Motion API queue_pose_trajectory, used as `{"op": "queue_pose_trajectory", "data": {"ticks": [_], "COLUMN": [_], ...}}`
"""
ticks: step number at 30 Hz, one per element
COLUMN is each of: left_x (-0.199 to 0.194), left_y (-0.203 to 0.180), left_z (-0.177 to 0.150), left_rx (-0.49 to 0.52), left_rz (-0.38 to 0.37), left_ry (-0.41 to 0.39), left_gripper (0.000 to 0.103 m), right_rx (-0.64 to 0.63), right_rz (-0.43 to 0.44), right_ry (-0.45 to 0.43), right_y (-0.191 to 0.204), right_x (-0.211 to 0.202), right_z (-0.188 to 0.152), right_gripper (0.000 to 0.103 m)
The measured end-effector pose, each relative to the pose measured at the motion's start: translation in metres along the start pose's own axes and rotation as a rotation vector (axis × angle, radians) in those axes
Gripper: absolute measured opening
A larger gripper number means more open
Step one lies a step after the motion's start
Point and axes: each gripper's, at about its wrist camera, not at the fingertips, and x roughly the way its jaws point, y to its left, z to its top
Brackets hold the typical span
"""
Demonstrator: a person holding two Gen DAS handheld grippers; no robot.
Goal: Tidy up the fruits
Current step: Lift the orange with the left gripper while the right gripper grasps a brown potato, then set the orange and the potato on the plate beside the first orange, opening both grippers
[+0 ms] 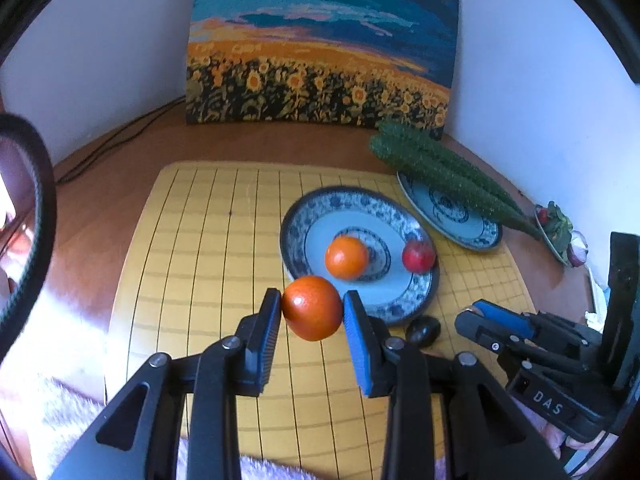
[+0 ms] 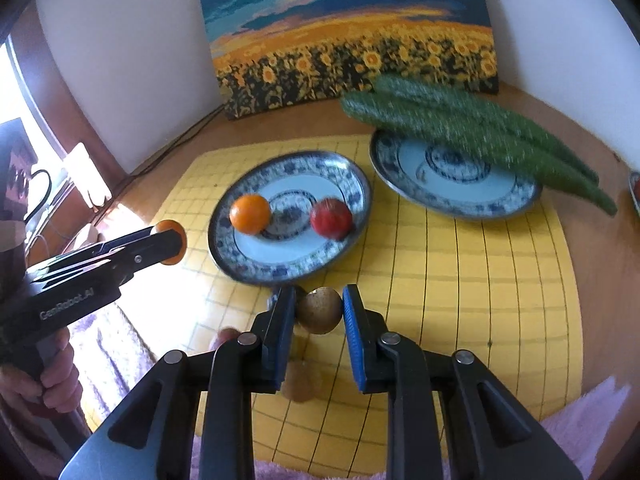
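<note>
Between our left fingers sits a firm, smooth orange, clamped across its middle above the board's near edge; our right fingers pinch a small kiwi, softer, so lightly.

Glossy ceramic plate, shiny orange, matt fuzzy kiwi, bumpy cucumbers

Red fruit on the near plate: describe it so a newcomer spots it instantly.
Start at the yellow grid board in front of the sunflower painting. Of its two blue-patterned plates, take the nearer plate, not the one under the cucumbers. It holds two round fruits: the orange on the left, the red fruit on the right.
</note>
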Motion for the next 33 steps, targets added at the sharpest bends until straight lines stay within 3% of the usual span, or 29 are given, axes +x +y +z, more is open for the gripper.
{"op": "queue_pose_trajectory", "data": {"ticks": [18, 33], "left_x": [0.041, 0.078], "left_y": [-0.018, -0.017], "left_z": [0.048, 0.058], "left_rx": [0.053, 0.035], "left_rz": [-0.025, -0.02], "left_ry": [0.0, 0.04], "left_gripper": [0.033, 0.033], "right_rx": [-0.05, -0.066], "right_rz": [-0.006, -0.023], "right_ry": [-0.059, -0.046], "right_y": [-0.004, -0.008], "right_x": [0.018, 0.053], "right_z": [0.052, 0.073], "right_gripper": [0.025, 0.025]}}
